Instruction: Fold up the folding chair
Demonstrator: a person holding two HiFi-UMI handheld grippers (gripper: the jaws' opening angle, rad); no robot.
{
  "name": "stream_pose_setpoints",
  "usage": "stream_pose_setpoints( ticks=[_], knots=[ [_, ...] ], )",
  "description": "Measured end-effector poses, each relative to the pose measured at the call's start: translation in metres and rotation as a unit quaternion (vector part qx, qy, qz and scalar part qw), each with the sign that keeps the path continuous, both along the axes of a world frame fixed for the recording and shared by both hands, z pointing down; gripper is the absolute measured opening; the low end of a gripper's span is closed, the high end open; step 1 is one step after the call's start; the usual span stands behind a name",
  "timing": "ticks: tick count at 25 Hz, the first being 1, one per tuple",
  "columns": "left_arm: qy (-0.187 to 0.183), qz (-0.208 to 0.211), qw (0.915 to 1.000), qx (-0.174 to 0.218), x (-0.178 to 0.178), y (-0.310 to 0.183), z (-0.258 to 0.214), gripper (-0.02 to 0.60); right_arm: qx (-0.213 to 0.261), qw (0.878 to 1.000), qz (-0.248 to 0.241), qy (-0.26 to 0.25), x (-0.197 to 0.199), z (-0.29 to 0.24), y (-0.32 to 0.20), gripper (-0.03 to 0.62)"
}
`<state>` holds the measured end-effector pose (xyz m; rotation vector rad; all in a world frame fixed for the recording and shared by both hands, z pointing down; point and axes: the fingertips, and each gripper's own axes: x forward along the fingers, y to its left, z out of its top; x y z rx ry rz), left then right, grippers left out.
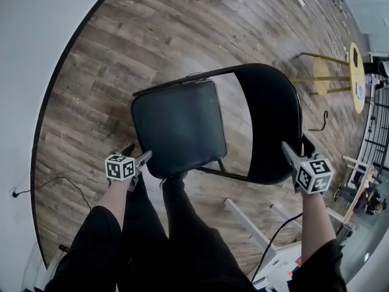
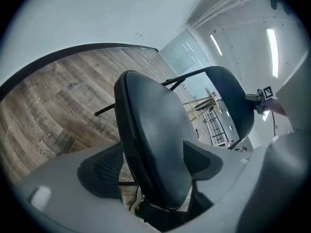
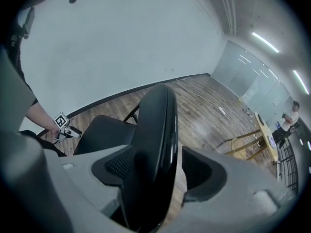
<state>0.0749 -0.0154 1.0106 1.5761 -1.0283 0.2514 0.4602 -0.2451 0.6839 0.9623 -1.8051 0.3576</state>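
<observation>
A black folding chair stands open on the wood floor, seen from above in the head view. Its padded seat [image 1: 179, 126] is at the middle and its curved backrest [image 1: 271, 120] is to the right. My left gripper [image 1: 137, 153] is shut on the seat's near left corner. In the left gripper view the seat's edge [image 2: 155, 130] runs between the pads of my left gripper [image 2: 155, 165]. My right gripper [image 1: 298, 148] is shut on the backrest's top rim. The right gripper view shows the backrest [image 3: 155, 130] edge-on between the pads of my right gripper [image 3: 158, 166].
A white wall with a black baseboard [image 1: 56, 90] curves along the left. A yellow wooden stool [image 1: 340, 72] stands at the far right. A cable [image 1: 61, 184] lies on the floor at left. White boards [image 1: 249, 224] lie by the person's legs [image 1: 182, 242].
</observation>
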Motion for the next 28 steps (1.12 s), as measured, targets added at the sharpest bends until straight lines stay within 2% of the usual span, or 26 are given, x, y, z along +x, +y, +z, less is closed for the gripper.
stream_pose_setpoints(
  ticks=[5, 9, 13, 18, 28],
  knots=[
    [0.028, -0.019, 0.9994, 0.002, 0.000, -0.005, 0.018, 0.394, -0.012, 1.000, 0.008, -0.010, 0.001, 0.012, -0.002, 0.305],
    [0.052, -0.022, 0.9984, 0.006, 0.006, -0.007, 0.028, 0.396, -0.022, 1.000, -0.002, -0.009, -0.004, 0.016, -0.004, 0.305],
    [0.081, -0.025, 0.9963, 0.017, 0.011, -0.013, 0.032, 0.408, -0.040, 0.999, -0.001, -0.029, -0.012, 0.020, -0.004, 0.305],
    [0.101, 0.000, 0.9945, 0.028, 0.019, -0.016, 0.042, 0.410, -0.053, 0.998, 0.002, -0.038, -0.015, 0.020, -0.005, 0.305],
    [0.160, 0.021, 0.9848, 0.064, 0.035, -0.022, 0.046, 0.405, -0.092, 0.996, 0.003, -0.015, -0.013, 0.027, 0.002, 0.296]
  ],
)
